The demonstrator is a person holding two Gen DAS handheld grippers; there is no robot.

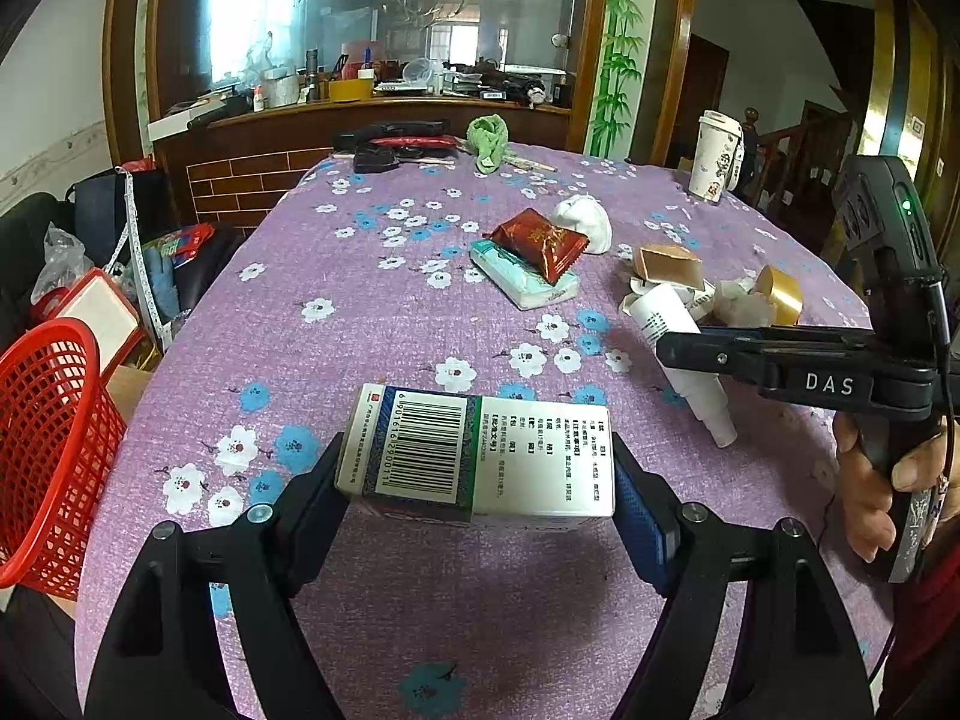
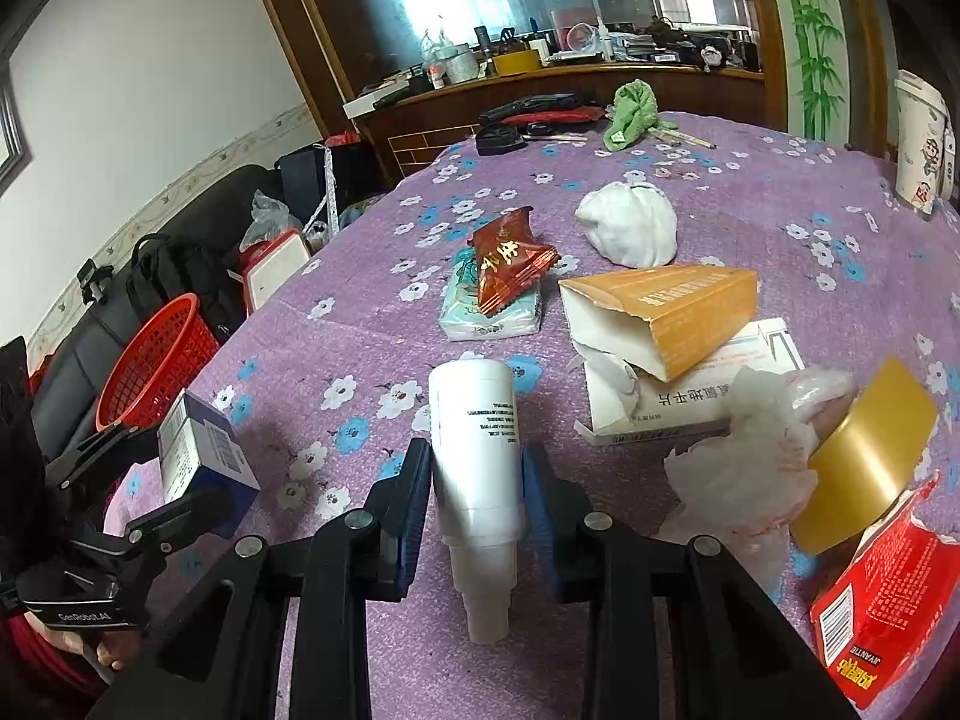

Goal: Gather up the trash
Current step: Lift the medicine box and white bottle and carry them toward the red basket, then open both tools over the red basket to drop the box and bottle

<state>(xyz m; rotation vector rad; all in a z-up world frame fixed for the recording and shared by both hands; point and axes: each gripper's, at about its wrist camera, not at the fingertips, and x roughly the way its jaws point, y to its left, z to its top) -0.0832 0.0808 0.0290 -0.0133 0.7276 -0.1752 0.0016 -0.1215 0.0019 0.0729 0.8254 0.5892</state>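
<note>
My left gripper (image 1: 477, 480) is shut on a white and green medicine box (image 1: 477, 459) with a barcode, held just above the purple tablecloth; it also shows in the right wrist view (image 2: 201, 456). My right gripper (image 2: 477, 492) is shut on a white plastic bottle (image 2: 477, 450) lying with its nozzle toward me; the bottle also shows in the left wrist view (image 1: 690, 372). A red mesh basket (image 1: 51, 456) stands off the table's left edge, also in the right wrist view (image 2: 156, 360).
On the table lie a red snack packet (image 2: 510, 258) on a tissue pack (image 2: 468, 312), a white crumpled wad (image 2: 630, 222), an orange open box (image 2: 666, 312), a white box (image 2: 690, 396), crumpled plastic (image 2: 738, 468), a gold piece (image 2: 870, 456), a red box (image 2: 882, 606), a paper cup (image 1: 717, 156), a green cloth (image 1: 489, 141).
</note>
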